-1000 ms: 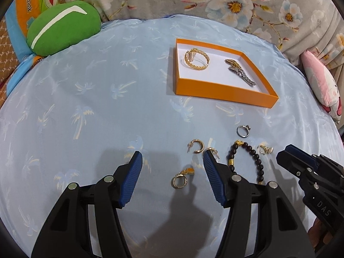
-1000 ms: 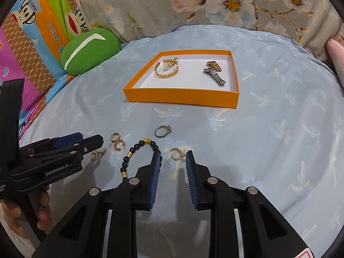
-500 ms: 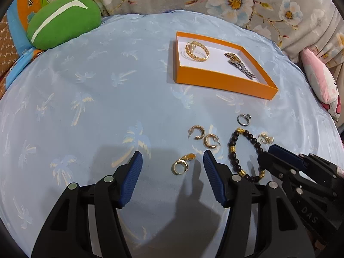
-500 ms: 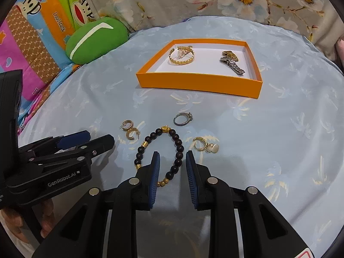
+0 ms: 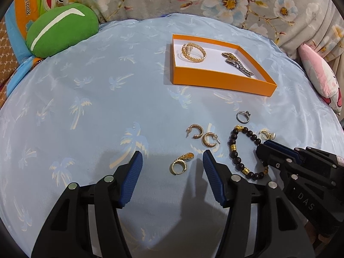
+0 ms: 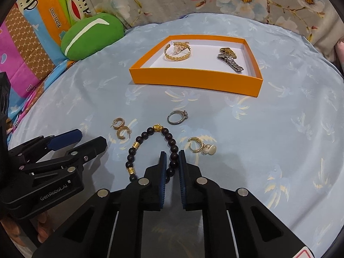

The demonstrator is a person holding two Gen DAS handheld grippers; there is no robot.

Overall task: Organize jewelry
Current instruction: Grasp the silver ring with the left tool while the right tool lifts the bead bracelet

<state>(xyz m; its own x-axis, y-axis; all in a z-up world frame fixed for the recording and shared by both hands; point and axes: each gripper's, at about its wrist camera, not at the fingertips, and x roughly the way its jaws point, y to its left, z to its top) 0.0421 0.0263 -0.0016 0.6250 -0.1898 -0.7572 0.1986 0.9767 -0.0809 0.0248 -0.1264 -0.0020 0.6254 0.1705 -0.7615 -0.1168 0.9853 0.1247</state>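
Right gripper clenched on right side of beaded bracelet, dark beads pinched between blue pads, rest of loop flat on blue cloth
Left gripper released, jaws wide, hovering left of bracelet; gold hoop earring lies between its tips, untouched
Pearl earring just right of bracelet; hoop pair just left; silver ring just beyond
Orange box well beyond bracelet, holds gold bangle and watch; bare cloth between
Green cushion far left at cloth edge
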